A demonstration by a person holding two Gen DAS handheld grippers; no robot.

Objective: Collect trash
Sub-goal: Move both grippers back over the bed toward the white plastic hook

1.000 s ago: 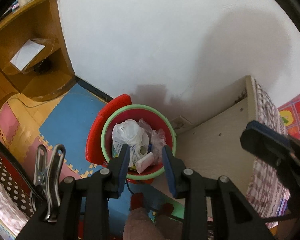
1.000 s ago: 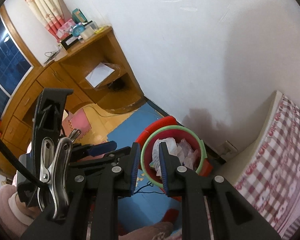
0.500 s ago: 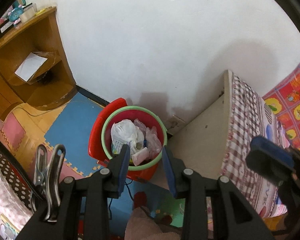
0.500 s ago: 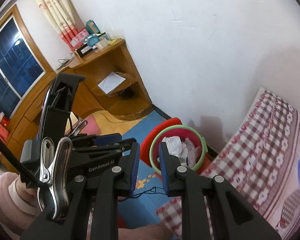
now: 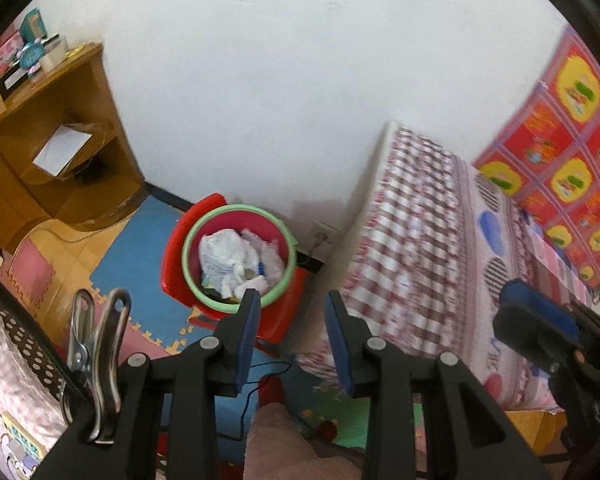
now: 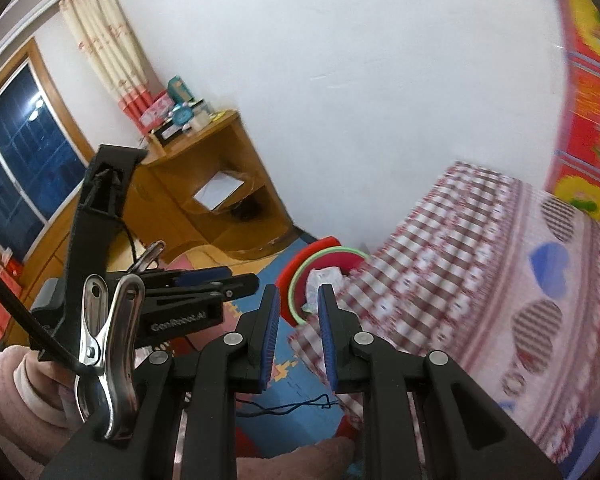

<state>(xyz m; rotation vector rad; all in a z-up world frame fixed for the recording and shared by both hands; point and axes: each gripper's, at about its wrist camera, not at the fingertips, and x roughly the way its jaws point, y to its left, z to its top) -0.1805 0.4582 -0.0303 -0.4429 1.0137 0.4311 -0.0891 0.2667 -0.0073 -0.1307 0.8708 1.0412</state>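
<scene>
Foam floor mats carry the red bin (image 5: pixel 236 256) with its green rim, full of crumpled trash (image 5: pixel 236 264), between the wooden desk (image 5: pixel 60 152) and the bed (image 5: pixel 420 248). Left gripper (image 5: pixel 292 320) gapes wide and empty; right gripper (image 6: pixel 298 312) stands narrowly parted, also empty (both well above the bin). Risk: reaching from this height, with the bin edge-on to the bed, may snag bedding or tip the bin.

A home bedroom: a bed (image 5: pixel 412 240) in checked pink sheets at right of the frame; a wooden desk (image 6: pixel 204 184) and curtained window (image 6: pixel 24 168) upper left; foam play mats (image 5: pixel 136 248) on the floor.
</scene>
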